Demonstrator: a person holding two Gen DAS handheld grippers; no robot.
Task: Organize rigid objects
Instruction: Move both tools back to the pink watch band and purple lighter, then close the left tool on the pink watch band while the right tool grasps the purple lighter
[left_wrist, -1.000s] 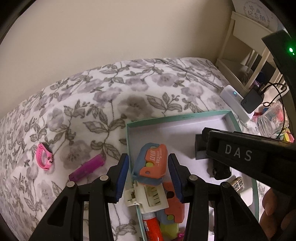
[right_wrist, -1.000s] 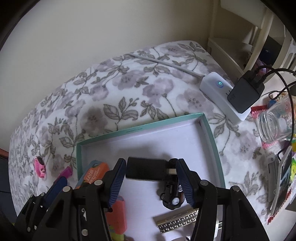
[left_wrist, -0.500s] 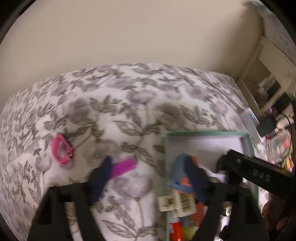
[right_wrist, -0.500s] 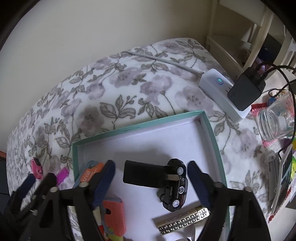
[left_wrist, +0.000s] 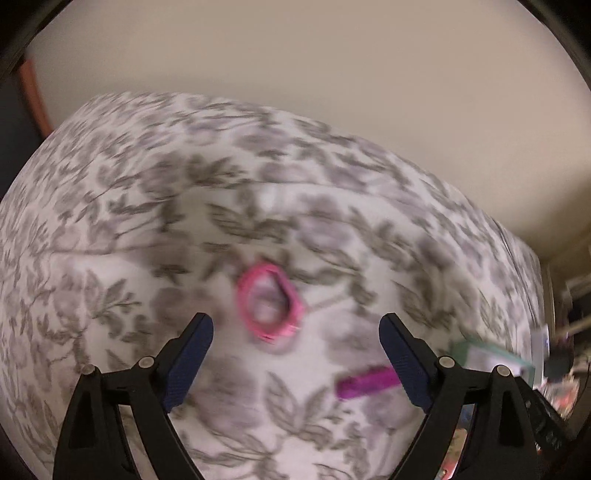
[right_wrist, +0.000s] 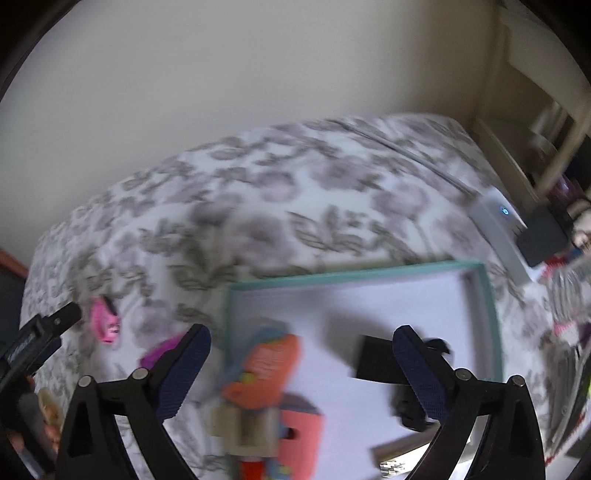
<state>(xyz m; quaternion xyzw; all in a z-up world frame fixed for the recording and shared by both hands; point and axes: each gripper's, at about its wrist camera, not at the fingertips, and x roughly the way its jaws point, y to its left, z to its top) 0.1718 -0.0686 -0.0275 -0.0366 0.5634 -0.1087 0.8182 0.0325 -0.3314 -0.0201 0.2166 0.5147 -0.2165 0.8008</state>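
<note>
Left tool (left_wrist: 295, 328) spread wide, just opening, empty above pink ring (left_wrist: 269, 305); right tool (right_wrist: 301, 341) likewise, over teal tray (right_wrist: 491, 325).

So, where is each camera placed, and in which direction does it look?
Left wrist: on the left gripper, angled down at the floral cover with the pink ring; open jaws, just widened, empty.
Right wrist: on the right gripper, angled down at the teal tray; open jaws, just widened, empty.
Shared: pink ring, purple stick, tray, cover.
</note>
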